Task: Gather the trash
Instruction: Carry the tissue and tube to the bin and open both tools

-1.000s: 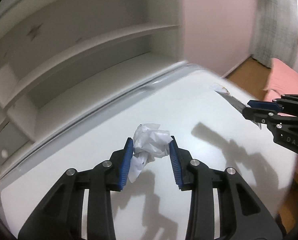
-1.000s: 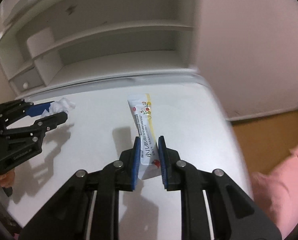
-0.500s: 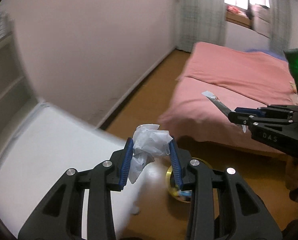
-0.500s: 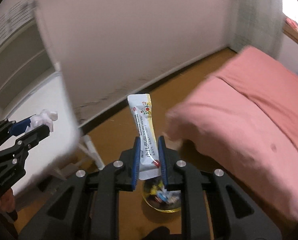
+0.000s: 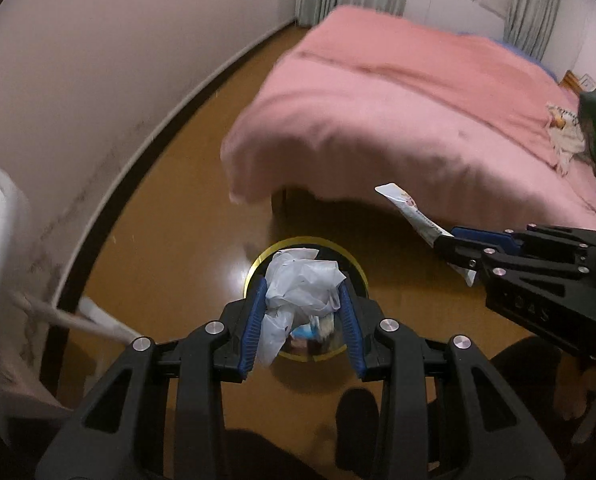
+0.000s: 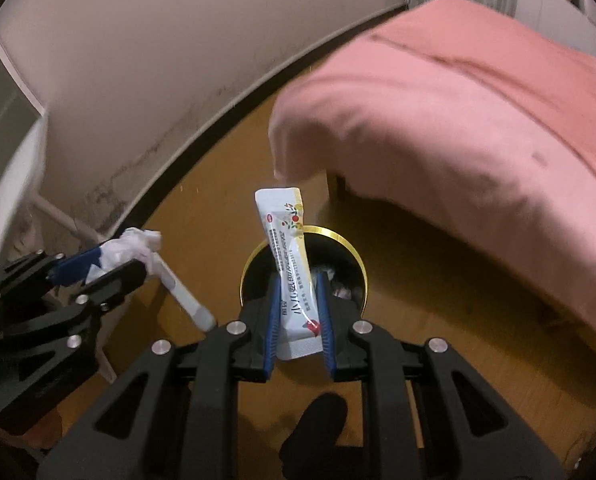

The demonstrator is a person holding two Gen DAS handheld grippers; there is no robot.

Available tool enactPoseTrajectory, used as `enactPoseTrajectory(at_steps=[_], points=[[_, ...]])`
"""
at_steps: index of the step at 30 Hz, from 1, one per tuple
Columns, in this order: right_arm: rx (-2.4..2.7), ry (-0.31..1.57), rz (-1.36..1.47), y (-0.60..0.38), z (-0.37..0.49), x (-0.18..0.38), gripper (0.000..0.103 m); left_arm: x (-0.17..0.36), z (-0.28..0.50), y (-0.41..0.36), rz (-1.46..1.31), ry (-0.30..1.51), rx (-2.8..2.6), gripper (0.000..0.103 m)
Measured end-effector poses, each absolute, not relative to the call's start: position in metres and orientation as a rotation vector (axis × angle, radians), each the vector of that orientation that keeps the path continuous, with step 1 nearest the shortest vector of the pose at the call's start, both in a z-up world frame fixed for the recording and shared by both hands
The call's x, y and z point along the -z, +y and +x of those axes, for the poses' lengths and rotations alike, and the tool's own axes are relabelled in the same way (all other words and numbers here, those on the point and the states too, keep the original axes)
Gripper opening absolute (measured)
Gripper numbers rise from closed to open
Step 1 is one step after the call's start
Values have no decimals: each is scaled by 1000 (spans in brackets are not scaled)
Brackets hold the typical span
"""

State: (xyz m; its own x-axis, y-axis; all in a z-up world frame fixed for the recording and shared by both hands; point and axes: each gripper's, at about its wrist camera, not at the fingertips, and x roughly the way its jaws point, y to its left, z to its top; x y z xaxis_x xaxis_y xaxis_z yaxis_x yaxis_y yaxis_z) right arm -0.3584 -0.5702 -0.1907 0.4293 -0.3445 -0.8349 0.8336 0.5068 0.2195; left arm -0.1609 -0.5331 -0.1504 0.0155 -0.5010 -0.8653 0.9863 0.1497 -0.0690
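My left gripper is shut on a crumpled white plastic wrapper and holds it above a round gold-rimmed trash bin on the floor. My right gripper is shut on a white and yellow snack sachet, upright, over the same bin. The bin holds several bits of trash. The right gripper with its sachet shows at the right of the left wrist view. The left gripper with the wrapper shows at the left of the right wrist view.
A bed with a pink cover stands close behind the bin; it also shows in the right wrist view. A white wall with a dark skirting board runs on the left. White table legs stand near the bin. The floor is brown wood.
Both grippers have swung away from the white desk and down over the bin on the floor, each still holding its piece of trash. The bin is now directly below both.
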Motion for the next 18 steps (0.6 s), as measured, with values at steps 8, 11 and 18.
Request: enactPoseTrajectory(at_steps=[8, 11, 18], points=[[798, 870, 746, -578, -345, 229, 18, 198, -157, -550, 707, 987, 1297, 35], [802, 880, 754, -593, -334, 236, 18, 207, -149, -566, 710, 989, 1299, 35], [800, 911, 784, -630, -315, 257, 18, 221, -140, -593, 713, 1002, 1316, 35]])
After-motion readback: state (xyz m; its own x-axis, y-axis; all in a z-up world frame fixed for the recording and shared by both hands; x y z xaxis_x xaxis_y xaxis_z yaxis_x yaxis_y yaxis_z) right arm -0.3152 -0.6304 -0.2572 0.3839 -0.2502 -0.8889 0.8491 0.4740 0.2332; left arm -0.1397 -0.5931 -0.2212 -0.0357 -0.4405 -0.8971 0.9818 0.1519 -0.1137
